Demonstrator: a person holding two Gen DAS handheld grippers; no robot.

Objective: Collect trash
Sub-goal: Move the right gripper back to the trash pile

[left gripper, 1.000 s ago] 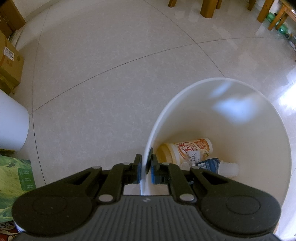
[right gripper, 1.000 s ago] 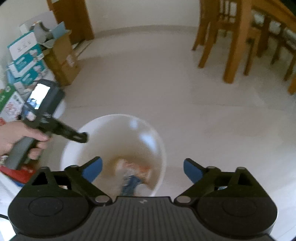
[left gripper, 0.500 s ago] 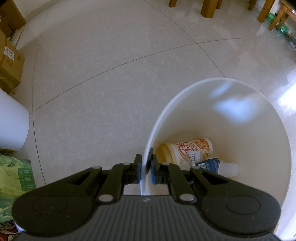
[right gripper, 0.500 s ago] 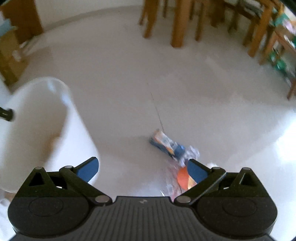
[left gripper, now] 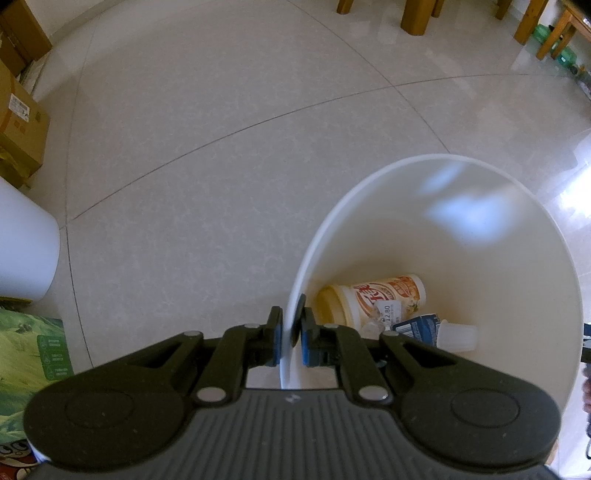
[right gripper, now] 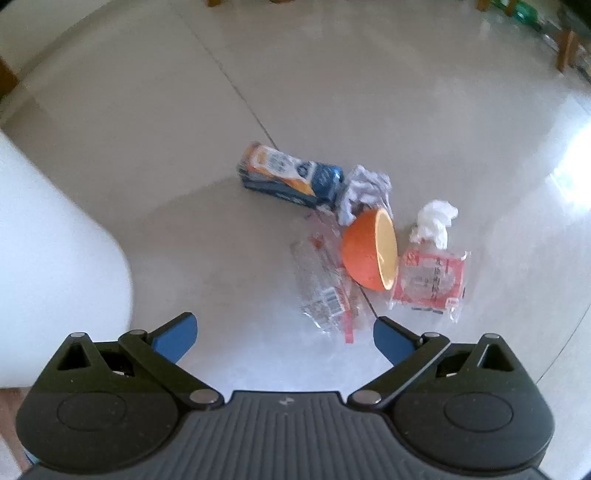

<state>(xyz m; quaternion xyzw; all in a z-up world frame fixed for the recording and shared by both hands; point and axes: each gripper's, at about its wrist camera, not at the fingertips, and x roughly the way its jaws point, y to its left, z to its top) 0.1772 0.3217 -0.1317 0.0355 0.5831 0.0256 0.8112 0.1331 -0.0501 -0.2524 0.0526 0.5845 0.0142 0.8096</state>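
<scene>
My left gripper (left gripper: pixel 290 332) is shut on the near rim of a white bin (left gripper: pixel 535 229). Inside the bin lie a cream noodle cup (left gripper: pixel 373 295), a blue carton (left gripper: pixel 417 326) and a small white cup (left gripper: pixel 458 334). My right gripper (right gripper: pixel 284 338) hangs open over the tiled floor, nothing between its blue pads. Ahead of it lies a pile of trash: a clear wrapper (right gripper: pixel 325 288), an orange half shell (right gripper: pixel 369 254), a red-and-white packet (right gripper: pixel 430 282), a blue-and-orange box (right gripper: pixel 288 173), crumpled paper (right gripper: pixel 364 190) and a white tissue (right gripper: pixel 436 219). The bin's white wall (right gripper: pixel 55 266) fills the right wrist view's left side.
Cardboard boxes (left gripper: pixel 18 122) stand at the far left, beside a white cylinder (left gripper: pixel 22 254) and a green printed box (left gripper: pixel 29 369). Wooden table and chair legs (left gripper: pixel 417 14) line the far edge. A person's hand (left gripper: pixel 586 391) shows at the right border.
My right gripper dropped and swung away from over the bin toward the floor trash, which now lies close in front. The left gripper kept its hold on the rim without moving.
</scene>
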